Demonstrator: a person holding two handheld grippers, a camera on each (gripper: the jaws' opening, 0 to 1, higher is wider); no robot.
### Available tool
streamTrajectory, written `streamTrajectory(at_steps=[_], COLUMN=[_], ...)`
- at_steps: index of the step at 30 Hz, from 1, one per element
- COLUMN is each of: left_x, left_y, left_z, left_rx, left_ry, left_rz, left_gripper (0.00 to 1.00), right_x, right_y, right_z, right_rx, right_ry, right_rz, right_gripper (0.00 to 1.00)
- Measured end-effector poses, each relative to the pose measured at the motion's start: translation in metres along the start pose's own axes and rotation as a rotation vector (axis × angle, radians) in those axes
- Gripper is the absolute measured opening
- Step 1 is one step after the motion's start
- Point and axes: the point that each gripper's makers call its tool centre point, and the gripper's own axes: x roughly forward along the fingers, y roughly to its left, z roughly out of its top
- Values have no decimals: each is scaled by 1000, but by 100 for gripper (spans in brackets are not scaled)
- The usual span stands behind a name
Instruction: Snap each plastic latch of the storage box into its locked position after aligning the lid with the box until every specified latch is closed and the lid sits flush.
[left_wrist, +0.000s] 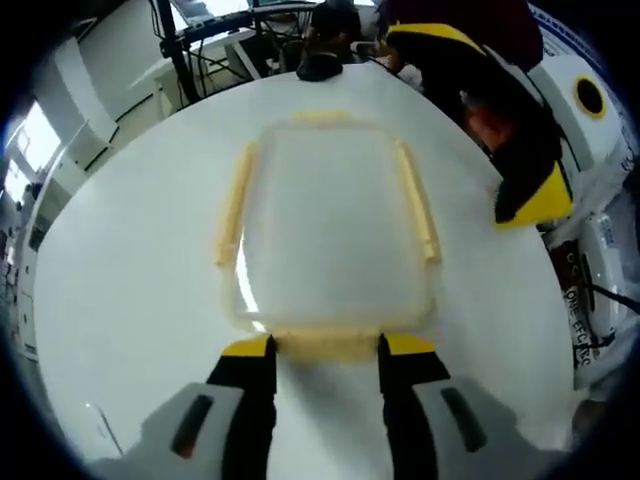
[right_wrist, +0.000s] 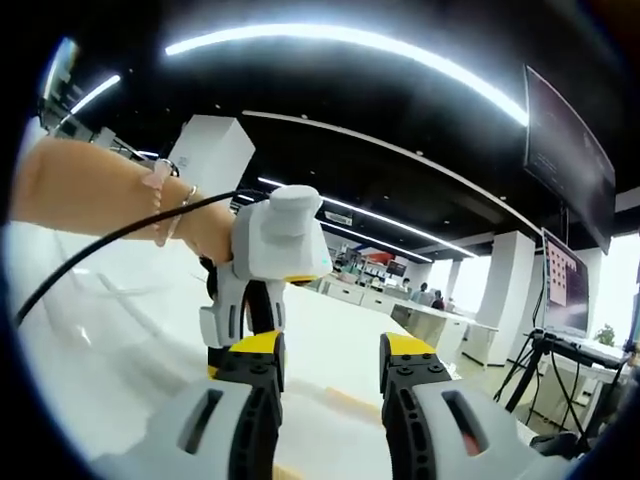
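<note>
A clear storage box (left_wrist: 335, 230) with its lid on rests on the white table (left_wrist: 130, 300). Pale yellow latches run along its left side (left_wrist: 235, 205), right side (left_wrist: 417, 200), far end (left_wrist: 322, 117) and near end (left_wrist: 328, 345). My left gripper (left_wrist: 328, 350) is open, its yellow-tipped jaws standing either side of the near latch. My right gripper (left_wrist: 525, 190) hovers off the box's right side, above the table. In the right gripper view that gripper (right_wrist: 330, 350) is open and holds nothing. The left gripper's white body (right_wrist: 280, 240) and a person's forearm (right_wrist: 100, 190) are in front of it.
A dark object (left_wrist: 320, 66) lies at the table's far edge, with black stands and desks behind it. White equipment (left_wrist: 590, 110) crowds the right side. A monitor (right_wrist: 565, 285) on a stand and rows of white desks (right_wrist: 420, 320) are across the room.
</note>
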Motion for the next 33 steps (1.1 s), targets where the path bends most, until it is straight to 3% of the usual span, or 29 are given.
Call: streamTrajectory(at_steps=[4, 7, 10, 13, 16, 20, 23, 25, 28, 33], left_x=[0, -1, -2, -3, -3, -3, -1, 0, 2, 4], left_y=[1, 1, -1, -5, -7, -8, -9, -10, -10, -11], left_z=[-1, -1, -4, -8, -10, -10, -9, -7, -6, -3], left_rx=[-7, -11, -9, -5, -8, -13, -16, -20, -27, -31], left_ry=[2, 1, 5, 12, 17, 14, 14, 17, 7, 11], left_rz=[-4, -3, -7, -10, -8, -6, -5, -3, -1, 1], left_gripper=[39, 39, 39, 39, 39, 39, 39, 39, 39, 39], right_x=[3, 4, 8, 8, 7, 7, 9, 12, 10, 8], right_y=[0, -8, -19, -36, -53, -90, -108, -115, -125, -135], right_z=[-5, -5, -6, -2, 11, 16, 9, 1, -13, -33], right_rx=[23, 86, 92, 101, 124, 33, -37, -98, -163, -214], right_ry=[19, 9, 15, 21, -13, 6, 60, 95, 150, 238], right_rz=[8, -10, -27, -51, -32, -43, 14, 107, 185, 283], right_gripper=[37, 37, 37, 37, 38, 38, 40, 43, 41, 41])
